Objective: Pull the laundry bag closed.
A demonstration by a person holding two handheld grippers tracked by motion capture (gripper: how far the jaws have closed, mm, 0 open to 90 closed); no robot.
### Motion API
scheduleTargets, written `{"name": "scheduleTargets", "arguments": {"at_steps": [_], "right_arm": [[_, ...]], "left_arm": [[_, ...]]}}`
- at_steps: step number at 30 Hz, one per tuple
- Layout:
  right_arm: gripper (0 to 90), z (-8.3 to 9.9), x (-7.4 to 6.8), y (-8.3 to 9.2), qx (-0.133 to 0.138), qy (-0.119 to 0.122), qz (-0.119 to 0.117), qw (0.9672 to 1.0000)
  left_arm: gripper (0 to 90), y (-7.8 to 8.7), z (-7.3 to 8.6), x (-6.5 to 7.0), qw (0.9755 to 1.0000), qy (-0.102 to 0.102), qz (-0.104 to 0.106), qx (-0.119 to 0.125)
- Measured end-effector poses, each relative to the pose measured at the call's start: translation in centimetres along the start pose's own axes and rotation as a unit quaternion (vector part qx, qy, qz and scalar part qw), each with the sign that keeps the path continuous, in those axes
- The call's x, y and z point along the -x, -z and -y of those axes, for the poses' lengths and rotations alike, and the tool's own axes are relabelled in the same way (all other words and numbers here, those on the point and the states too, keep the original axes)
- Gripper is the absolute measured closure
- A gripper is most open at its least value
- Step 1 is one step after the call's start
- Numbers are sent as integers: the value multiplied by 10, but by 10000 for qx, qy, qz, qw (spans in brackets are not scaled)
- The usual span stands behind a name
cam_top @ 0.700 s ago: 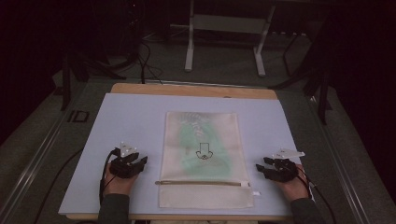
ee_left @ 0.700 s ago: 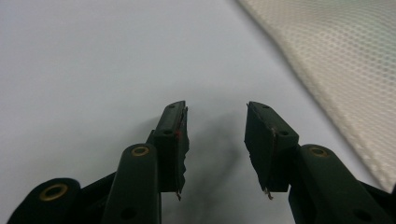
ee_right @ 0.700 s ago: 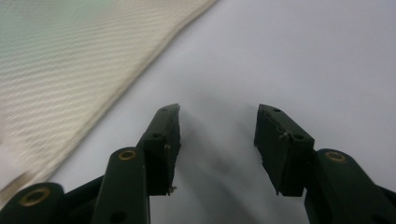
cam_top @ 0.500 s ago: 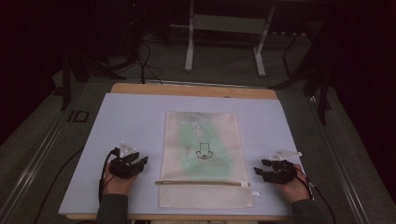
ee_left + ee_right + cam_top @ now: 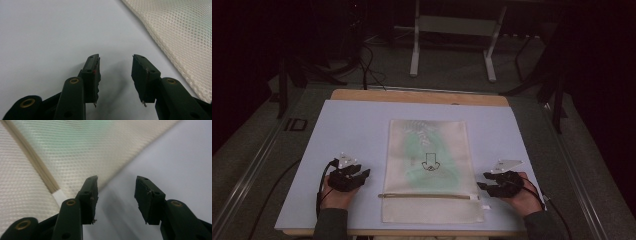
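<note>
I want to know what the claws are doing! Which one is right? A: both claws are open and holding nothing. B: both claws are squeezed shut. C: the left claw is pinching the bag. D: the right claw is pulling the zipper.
A: the left claw and the right claw both show a wide gap between their jaws with nothing in it, and the mesh bag lies flat between them.

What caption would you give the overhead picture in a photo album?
Two hand-held grippers, left gripper and right gripper, both open, flank a zipped mesh bag lying flat on a pale table.
</note>
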State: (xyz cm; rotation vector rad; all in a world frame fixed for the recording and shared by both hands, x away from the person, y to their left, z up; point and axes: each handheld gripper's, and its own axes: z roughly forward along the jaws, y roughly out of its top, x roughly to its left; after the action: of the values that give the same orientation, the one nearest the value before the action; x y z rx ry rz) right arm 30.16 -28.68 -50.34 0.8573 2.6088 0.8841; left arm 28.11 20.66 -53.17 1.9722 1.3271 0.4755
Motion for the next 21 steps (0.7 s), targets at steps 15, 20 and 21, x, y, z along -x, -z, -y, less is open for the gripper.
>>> {"name": "scheduleTargets", "arguments": {"at_steps": [15,20,21], "right_arm": [[503,-32,-23,-10,-274,598,-326,9973],[501,-42,-32,-13,-213,743,-429,9961],[502,-45,-35,-14,-214,818,-460,9954]], "left_arm": [[572,-1,0,5,9998,-172,111,-20],[572,-2,0,7,9996,-238,127,-48],[571,-2,-1,8,9995,-289,114,-62]]}}
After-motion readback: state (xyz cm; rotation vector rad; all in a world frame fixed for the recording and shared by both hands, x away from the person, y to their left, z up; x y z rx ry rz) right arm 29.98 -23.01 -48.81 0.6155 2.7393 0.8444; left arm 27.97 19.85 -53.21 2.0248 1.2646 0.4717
